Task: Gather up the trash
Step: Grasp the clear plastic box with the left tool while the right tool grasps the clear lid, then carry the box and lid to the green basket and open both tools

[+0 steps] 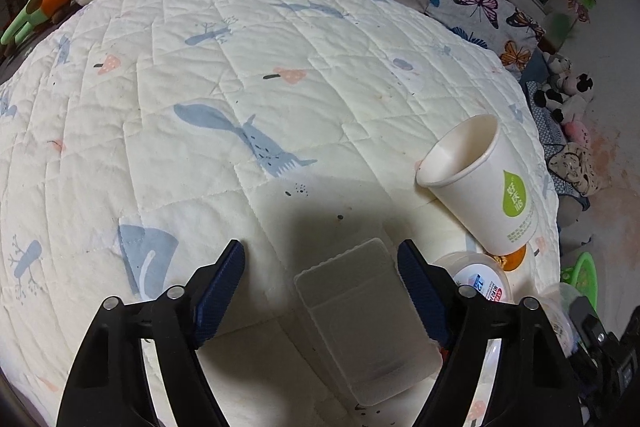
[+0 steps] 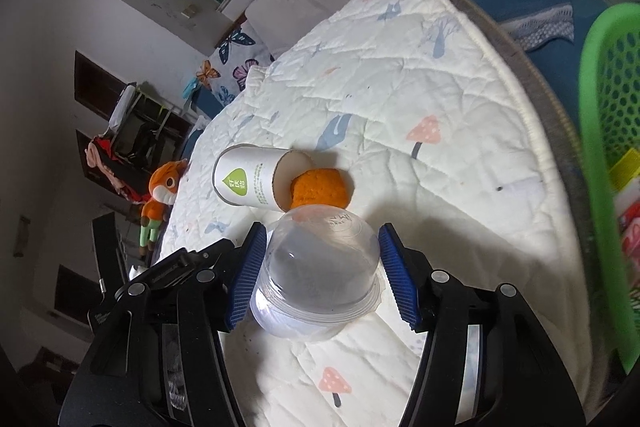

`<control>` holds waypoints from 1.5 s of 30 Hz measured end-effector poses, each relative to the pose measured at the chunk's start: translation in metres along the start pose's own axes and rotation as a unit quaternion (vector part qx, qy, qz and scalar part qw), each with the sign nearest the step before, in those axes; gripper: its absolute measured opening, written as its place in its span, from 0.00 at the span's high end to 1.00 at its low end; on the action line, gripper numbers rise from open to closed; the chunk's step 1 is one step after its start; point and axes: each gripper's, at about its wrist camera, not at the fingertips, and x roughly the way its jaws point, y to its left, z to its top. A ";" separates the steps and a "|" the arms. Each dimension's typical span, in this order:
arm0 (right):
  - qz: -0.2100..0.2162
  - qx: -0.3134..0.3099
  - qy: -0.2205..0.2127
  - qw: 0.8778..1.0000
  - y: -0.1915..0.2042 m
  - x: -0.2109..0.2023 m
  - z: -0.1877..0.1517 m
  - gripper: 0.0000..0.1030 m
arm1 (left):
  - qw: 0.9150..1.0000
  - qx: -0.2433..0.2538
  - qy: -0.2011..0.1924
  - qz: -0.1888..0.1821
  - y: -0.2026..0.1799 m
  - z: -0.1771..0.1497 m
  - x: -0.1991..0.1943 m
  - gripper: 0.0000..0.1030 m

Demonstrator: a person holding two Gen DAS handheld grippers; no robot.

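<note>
On the quilted bed [image 1: 240, 75], the left hand-held gripper [image 1: 322, 283] stands wide open over a clear rectangular plastic tray [image 1: 360, 323] that lies flat between its fingers, untouched on the left side. The right hand-held gripper [image 2: 322, 273] is closed on an overturned clear plastic tub [image 2: 318, 275], its pads against the sides. Just beyond lie a tipped paper cup [image 2: 250, 177] and a piece of orange peel [image 2: 320, 193], with a green basket [image 2: 608, 147] at the bed's right edge.

Green basket [image 2: 612, 163] cut off by the right edge.
</note>
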 end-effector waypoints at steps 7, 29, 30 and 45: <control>-0.021 -0.025 -0.023 0.999 0.004 -0.018 -0.008 0.43 | 1.000 -0.005 0.002 -0.011 0.004 0.000 -0.001 0.48; -0.101 -0.025 -0.086 0.991 -0.039 -0.081 -0.015 0.43 | 0.992 0.062 -0.038 -0.100 -0.025 -0.009 -0.067 0.57; -0.108 -0.023 -0.090 0.990 -0.044 -0.085 -0.015 0.43 | 0.991 0.067 -0.039 -0.105 -0.029 -0.009 -0.069 0.57; -0.227 0.008 -0.121 0.966 -0.122 -0.133 -0.015 0.43 | 0.966 0.181 -0.025 -0.186 -0.149 -0.030 -0.089 0.57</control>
